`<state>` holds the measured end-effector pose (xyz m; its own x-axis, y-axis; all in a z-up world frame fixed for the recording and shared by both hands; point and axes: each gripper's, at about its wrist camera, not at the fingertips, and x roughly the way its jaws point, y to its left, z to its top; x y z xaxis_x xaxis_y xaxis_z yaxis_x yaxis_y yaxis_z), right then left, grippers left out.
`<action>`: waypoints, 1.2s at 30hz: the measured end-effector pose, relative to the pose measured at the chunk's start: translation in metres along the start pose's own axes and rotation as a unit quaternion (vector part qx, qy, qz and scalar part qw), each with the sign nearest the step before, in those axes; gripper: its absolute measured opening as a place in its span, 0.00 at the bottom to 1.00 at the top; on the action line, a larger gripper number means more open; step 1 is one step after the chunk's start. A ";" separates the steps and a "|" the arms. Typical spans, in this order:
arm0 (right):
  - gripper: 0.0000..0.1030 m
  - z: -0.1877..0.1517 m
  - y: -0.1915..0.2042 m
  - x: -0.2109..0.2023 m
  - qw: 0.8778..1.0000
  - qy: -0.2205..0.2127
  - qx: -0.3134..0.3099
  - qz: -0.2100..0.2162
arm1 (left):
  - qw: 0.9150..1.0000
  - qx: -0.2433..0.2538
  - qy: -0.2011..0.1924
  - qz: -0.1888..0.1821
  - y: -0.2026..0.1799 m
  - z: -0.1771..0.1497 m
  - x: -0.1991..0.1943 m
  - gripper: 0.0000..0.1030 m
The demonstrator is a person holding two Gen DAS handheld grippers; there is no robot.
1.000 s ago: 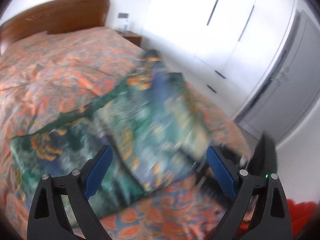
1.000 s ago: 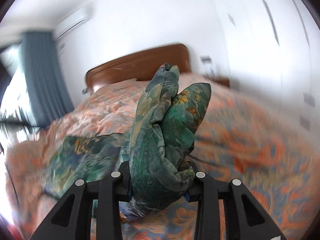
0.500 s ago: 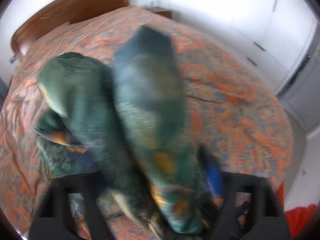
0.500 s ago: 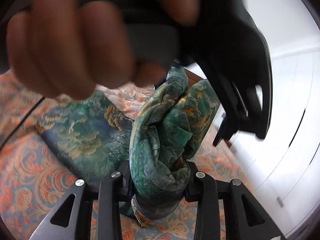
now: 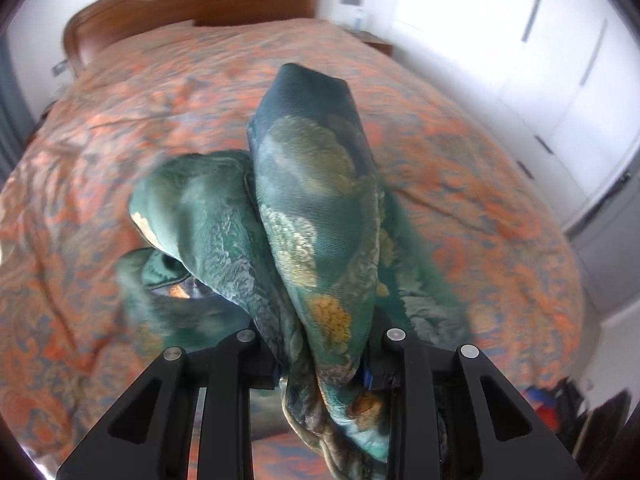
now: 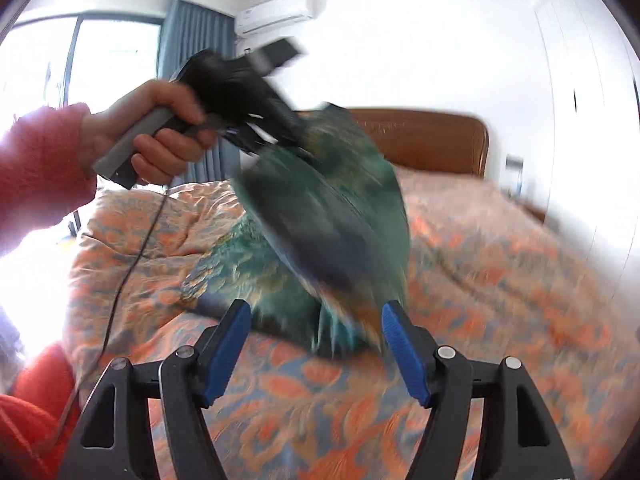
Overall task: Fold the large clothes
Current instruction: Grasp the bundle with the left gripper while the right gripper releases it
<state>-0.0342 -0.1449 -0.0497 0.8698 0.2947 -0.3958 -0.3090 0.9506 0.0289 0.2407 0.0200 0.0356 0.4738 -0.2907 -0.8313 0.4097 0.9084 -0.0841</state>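
Garment [image 5: 316, 216], green with teal and gold-toned patterning, large: bunched into thick folds and clamped between the fingers of the left hand-held gripper [image 5: 320, 372]. In the left wrist view two rounded lobes of the cloth rise ahead of the closed fingers, while more of it trails down toward the bed [image 5: 500, 208]. In the right wrist view the same garment [image 6: 332, 224] appears motion-blurred, hanging from the left hand-held gripper [image 6: 256, 92] held aloft, its lower part reaching down to the bedspread just ahead of the right fingers.

Left hand-held gripper: fingers drawn together on the garment; a sliver of blue pad shows beside the cloth. Held by a hand [image 6: 160, 136] in a red sleeve [image 6: 40, 172], with a thin cable [image 6: 128, 264] hanging from its handle.

Right hand-held gripper [image 6: 316, 356]: fingers spread wide apart, blue pads [image 6: 224, 352] bare, nothing between them; positioned low over the bed [image 6: 500, 280], near the garment's lower edge, contact not discernible through the blur.

Bed: covered by an orange and blue patterned spread, rumpled. Wooden headboard [image 5: 192, 4] at the far end.

Surroundings: white wardrobe [image 5: 540, 60] along one side; blue curtain [image 6: 192, 64] and wall-mounted air conditioner [image 6: 276, 12] near the window.
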 end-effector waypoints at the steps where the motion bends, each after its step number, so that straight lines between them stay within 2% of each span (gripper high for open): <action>1: 0.68 -0.007 -0.004 0.003 1.000 0.010 0.012 0.007 | 1.000 -0.004 0.002 0.009 0.009 -0.005 0.003 0.28; 4: 0.66 -0.023 -0.011 0.016 0.999 0.042 0.033 0.001 | 0.999 -0.043 0.019 0.025 0.045 -0.028 0.019 0.28; 7: 0.58 -0.029 -0.020 0.027 0.996 0.059 0.066 0.008 | 0.995 -0.078 0.039 0.040 0.075 -0.047 0.040 0.29; 9: 0.41 -0.027 -0.022 0.041 0.995 0.067 0.070 0.007 | 0.994 -0.098 0.040 0.038 0.090 -0.058 0.050 0.30; 12: 0.35 -0.001 -0.026 0.058 0.995 0.073 0.073 0.008 | 0.992 -0.122 0.032 0.025 0.106 -0.060 0.058 0.33; 16: 0.35 0.054 -0.017 0.096 0.995 0.084 0.046 0.038 | 0.991 -0.130 0.031 0.027 0.118 -0.062 0.071 0.37; 20: 0.35 0.082 0.000 0.151 0.993 0.103 0.029 0.057 | 0.988 -0.154 0.032 0.009 0.135 -0.076 0.081 0.41; 22: 0.35 0.076 0.007 0.186 0.991 0.121 0.021 0.054 | 0.985 -0.170 0.031 0.001 0.144 -0.087 0.089 0.42; 23: 0.35 0.068 0.010 0.205 0.988 0.144 0.016 0.054 | 0.984 -0.175 0.033 0.001 0.148 -0.093 0.093 0.43; 25: 0.36 0.043 0.011 0.238 0.980 0.187 0.013 0.059 | 0.980 -0.195 0.037 -0.024 0.158 -0.106 0.104 0.47; 27: 0.36 0.015 0.013 0.257 0.974 0.223 0.009 0.042 | 0.975 -0.215 0.033 -0.045 0.164 -0.116 0.113 0.49; 31: 0.36 -0.001 0.027 0.256 0.978 0.207 -0.027 0.003 | 0.974 -0.220 0.022 -0.046 0.164 -0.121 0.118 0.50; 36: 0.36 0.002 0.023 0.263 0.974 0.226 -0.024 0.007 | 0.977 -0.210 0.016 -0.038 0.159 -0.123 0.120 0.51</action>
<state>0.1885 -0.0449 -0.1516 0.6113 0.2242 -0.7590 -0.3467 0.9380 -0.0022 0.2664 0.1663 -0.1448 0.4277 -0.3590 -0.8296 0.0836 0.9295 -0.3591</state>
